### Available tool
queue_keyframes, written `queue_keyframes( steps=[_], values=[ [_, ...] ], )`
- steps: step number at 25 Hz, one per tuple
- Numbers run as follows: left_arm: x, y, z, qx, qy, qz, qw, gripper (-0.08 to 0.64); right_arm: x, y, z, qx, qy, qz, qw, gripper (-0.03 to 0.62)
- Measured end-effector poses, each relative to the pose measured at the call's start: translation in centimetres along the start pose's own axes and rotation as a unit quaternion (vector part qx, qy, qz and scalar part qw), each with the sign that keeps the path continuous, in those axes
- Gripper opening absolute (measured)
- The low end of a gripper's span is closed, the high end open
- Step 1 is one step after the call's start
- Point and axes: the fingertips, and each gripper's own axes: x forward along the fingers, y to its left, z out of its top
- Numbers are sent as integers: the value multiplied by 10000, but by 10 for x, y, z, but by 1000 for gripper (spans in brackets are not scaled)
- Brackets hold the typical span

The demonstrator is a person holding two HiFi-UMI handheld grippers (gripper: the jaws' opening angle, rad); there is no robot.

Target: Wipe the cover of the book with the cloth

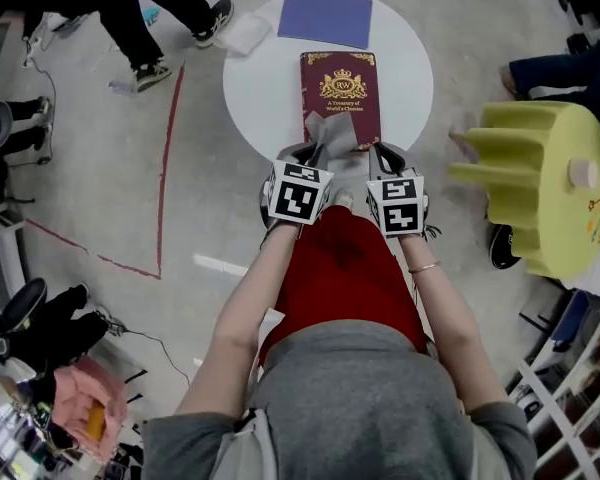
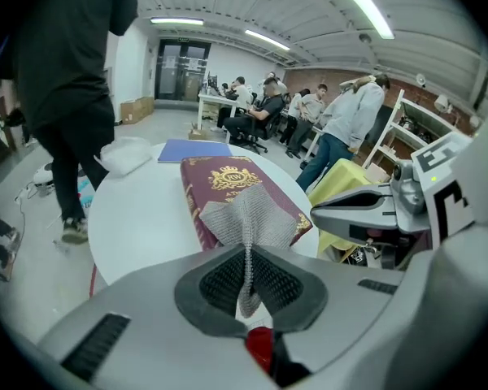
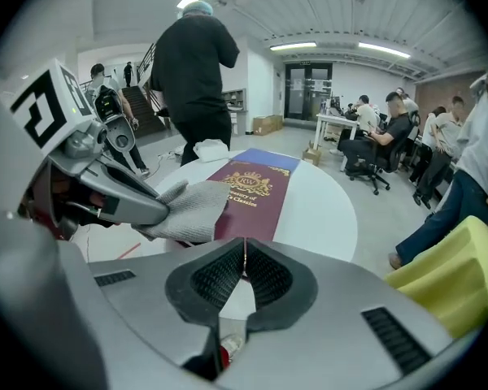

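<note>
Two grippers sit side by side at the near end of the book (image 1: 340, 93), which lies lengthwise on the round desk (image 1: 255, 88). The left gripper (image 2: 248, 276) has its jaws pinched shut on a fold of the grey cloth (image 2: 248, 214). The cloth's free part fans out over the near end of the cover, below the gold crest. The right gripper (image 3: 244, 268), just right of the cloth, has its jaws closed together with nothing between them.

To wipe well, I judge the left gripper should drop low enough for the cloth to lie flat on the cover. It should then draw long, even strokes from the near end toward the crest and beyond, with light pressure so the book does not slide. The right gripper could steady the book's near edge.

Both forearms reach forward and down, roughly parallel. The marker cubes face up and the jaws point along the book toward its far end.
</note>
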Motion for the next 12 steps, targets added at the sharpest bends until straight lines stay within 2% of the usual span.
queue_keyframes(
  steps=[5,12],
  values=[
    [-13,26,-11,-212,-56,189,9996,25,12,13,5,-168,97,52,9998,29],
    [-24,62,-27,-456,128,390,9981,25,23,17,13,-277,180,-60,9994,29]
  ],
)
